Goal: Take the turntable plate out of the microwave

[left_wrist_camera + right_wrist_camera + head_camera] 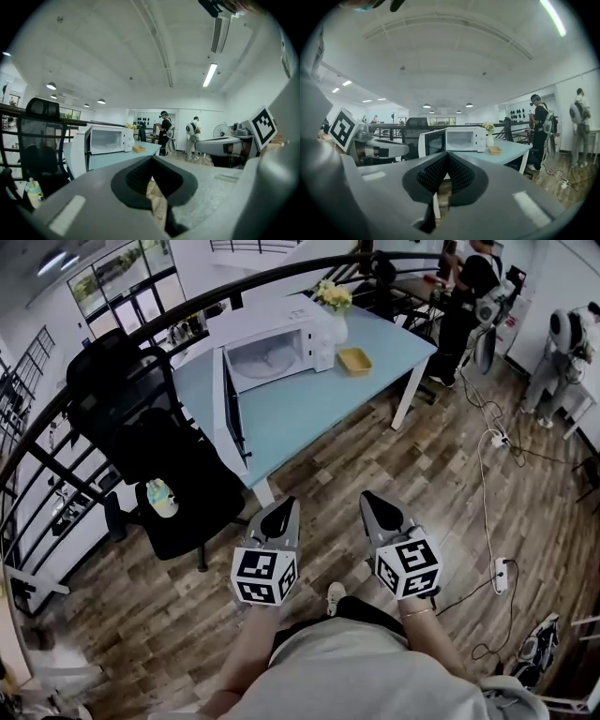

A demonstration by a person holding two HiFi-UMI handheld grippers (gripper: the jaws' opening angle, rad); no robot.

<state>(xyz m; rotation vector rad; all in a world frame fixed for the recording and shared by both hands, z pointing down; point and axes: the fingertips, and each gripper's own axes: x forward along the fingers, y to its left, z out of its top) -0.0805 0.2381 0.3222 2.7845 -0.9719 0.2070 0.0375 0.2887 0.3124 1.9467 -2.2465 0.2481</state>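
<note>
A white microwave [272,343] stands on the light blue table [319,404] with its door [230,413] swung wide open to the left. The pale round turntable plate [265,359] lies inside the cavity. Both grippers are held low near the person's body, well short of the table. My left gripper [281,514] and right gripper [378,508] point toward the table, jaws closed together with nothing between them. The open microwave [105,139] shows far off in the left gripper view, and the microwave [461,139] is just as distant in the right gripper view.
A black office chair [150,442] with a bottle [159,498] on its seat stands left of the table. A yellow tray [354,360] and a flower vase [334,307] sit beside the microwave. A black railing [56,418] curves behind. Cables and a power strip [500,575] lie on the wood floor; people stand at the back right.
</note>
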